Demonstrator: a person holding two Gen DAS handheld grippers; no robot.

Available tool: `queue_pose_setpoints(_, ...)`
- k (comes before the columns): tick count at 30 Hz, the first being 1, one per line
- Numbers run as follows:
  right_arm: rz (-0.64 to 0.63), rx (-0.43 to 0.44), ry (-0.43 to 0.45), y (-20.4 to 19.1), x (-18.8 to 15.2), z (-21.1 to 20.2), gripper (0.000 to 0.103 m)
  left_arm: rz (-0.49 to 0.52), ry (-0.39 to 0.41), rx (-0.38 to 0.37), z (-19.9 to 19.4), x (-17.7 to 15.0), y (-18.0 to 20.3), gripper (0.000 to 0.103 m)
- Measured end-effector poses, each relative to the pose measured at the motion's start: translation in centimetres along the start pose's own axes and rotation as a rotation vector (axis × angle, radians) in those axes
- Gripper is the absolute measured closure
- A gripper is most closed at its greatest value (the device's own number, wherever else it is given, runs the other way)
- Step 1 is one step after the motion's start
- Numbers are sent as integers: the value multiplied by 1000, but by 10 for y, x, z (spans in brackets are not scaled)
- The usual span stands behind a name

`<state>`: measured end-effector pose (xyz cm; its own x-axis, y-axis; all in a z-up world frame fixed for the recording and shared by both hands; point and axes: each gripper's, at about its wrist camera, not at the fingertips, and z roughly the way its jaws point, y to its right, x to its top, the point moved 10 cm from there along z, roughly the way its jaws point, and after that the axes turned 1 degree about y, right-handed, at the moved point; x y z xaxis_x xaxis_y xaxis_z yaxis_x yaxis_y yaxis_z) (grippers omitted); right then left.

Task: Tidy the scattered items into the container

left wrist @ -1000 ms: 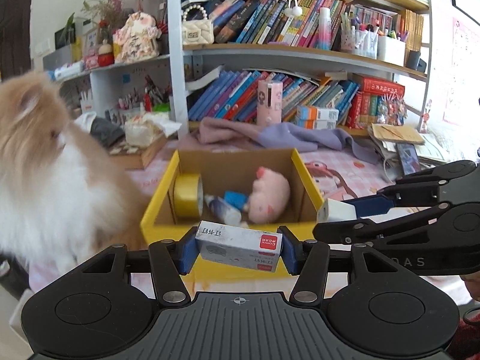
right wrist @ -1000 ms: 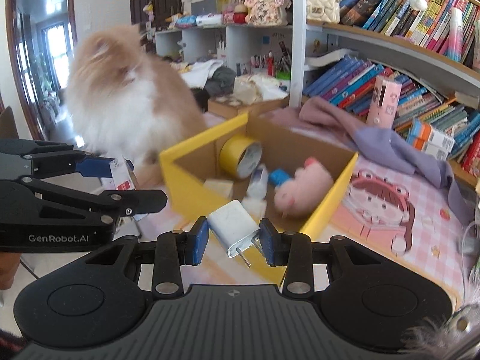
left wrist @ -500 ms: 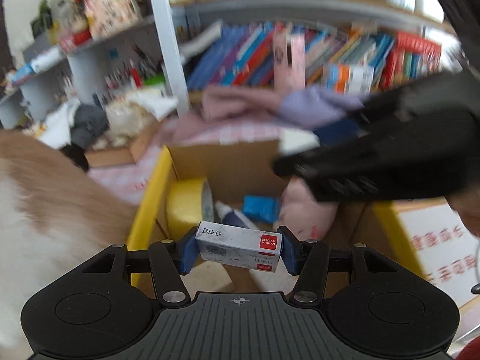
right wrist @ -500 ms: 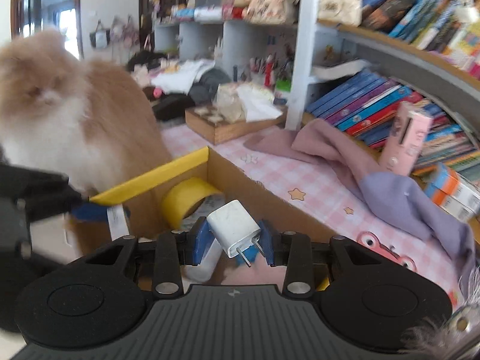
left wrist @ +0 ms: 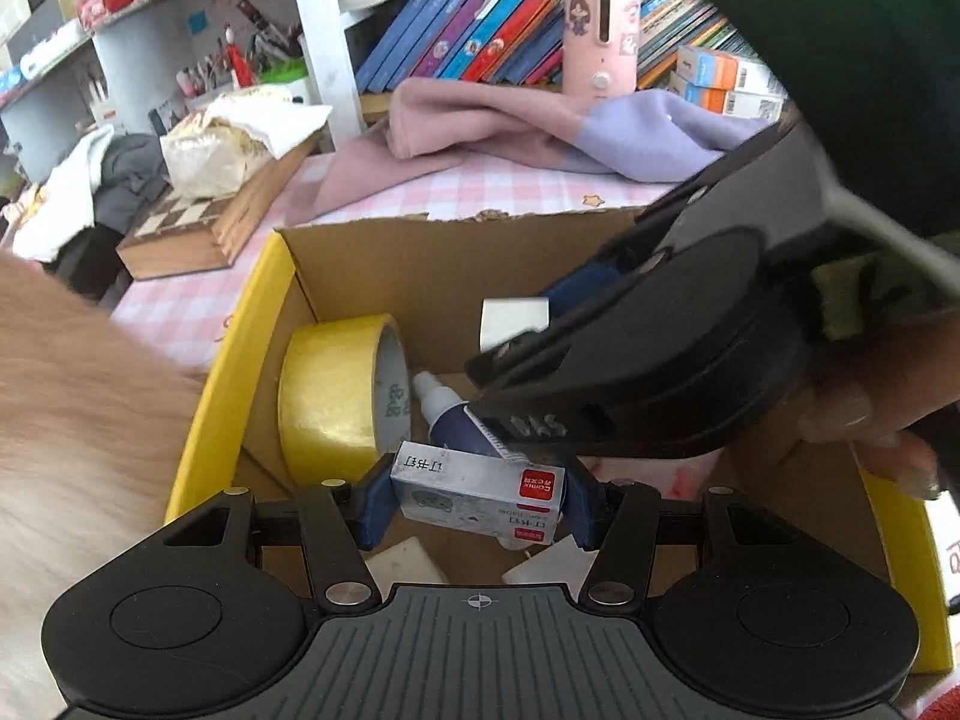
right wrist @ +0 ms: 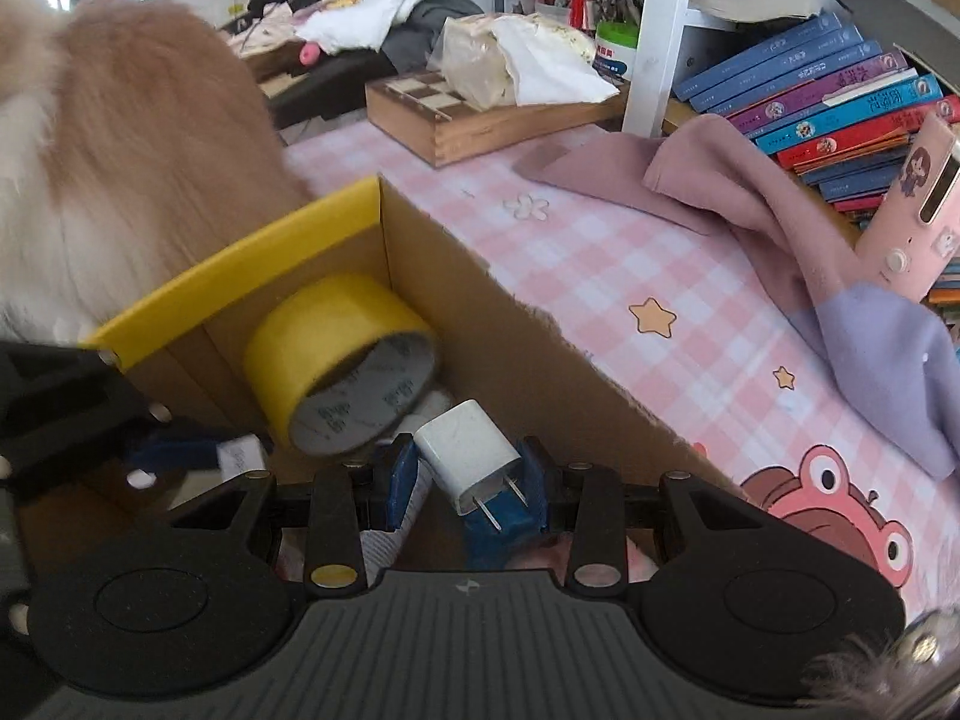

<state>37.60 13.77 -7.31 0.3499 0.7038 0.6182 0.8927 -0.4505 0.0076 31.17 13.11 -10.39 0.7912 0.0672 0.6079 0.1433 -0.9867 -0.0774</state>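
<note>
Left gripper [left wrist: 477,495] is clamping a small grey staple box [left wrist: 478,495] crosswise between its blue pads, red label to the right; gripper and load are hanging over the near part of the open cardboard box [left wrist: 420,258] with yellow outer walls. Right gripper [right wrist: 468,480] is pinching a white plug charger [right wrist: 468,456], prongs pointing toward the camera, and is reaching into the same box from the right. Inside the box, a yellow tape roll [left wrist: 339,387] is standing on edge against the left wall; a small glue bottle [left wrist: 447,414] is lying just right of it, beyond the staple box. A fluffy cat [right wrist: 120,162] is sitting just left of the box.
</note>
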Motion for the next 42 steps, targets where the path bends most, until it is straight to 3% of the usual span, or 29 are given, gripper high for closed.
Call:
queue_pose_setpoints(5,28,0,15,7,4,1,65,11,-11,-9,0,2,4,45)
queue_pose_setpoints(7,34,11,35,6,7,-4,60,12,7,-5,-4,3,5,33)
queue_pose_setpoints(11,65,-4,86,4,9,-25,58,22,71,16,-22,6,7,30)
queue_pose_setpoints(17,140,-28,229,-9,5,-88,57,32,192,6,-76,3,17,28)
queue_pose_setpoints(23,185,-116,388,-16,-9,-170,56,37,314,19,-136,-3,20,22)
queue_pose_setpoints(30,264,-241,482,-29,-62,-244,55,8,437,27,-197,-31,24,20)
queue_pose_setpoints(34,319,-302,487,-43,-103,-270,55,1,460,12,-218,-54,31,15)
queue_pose_setpoints(42,291,-482,485,-73,-181,-303,54,65,481,7,-233,-99,57,13)
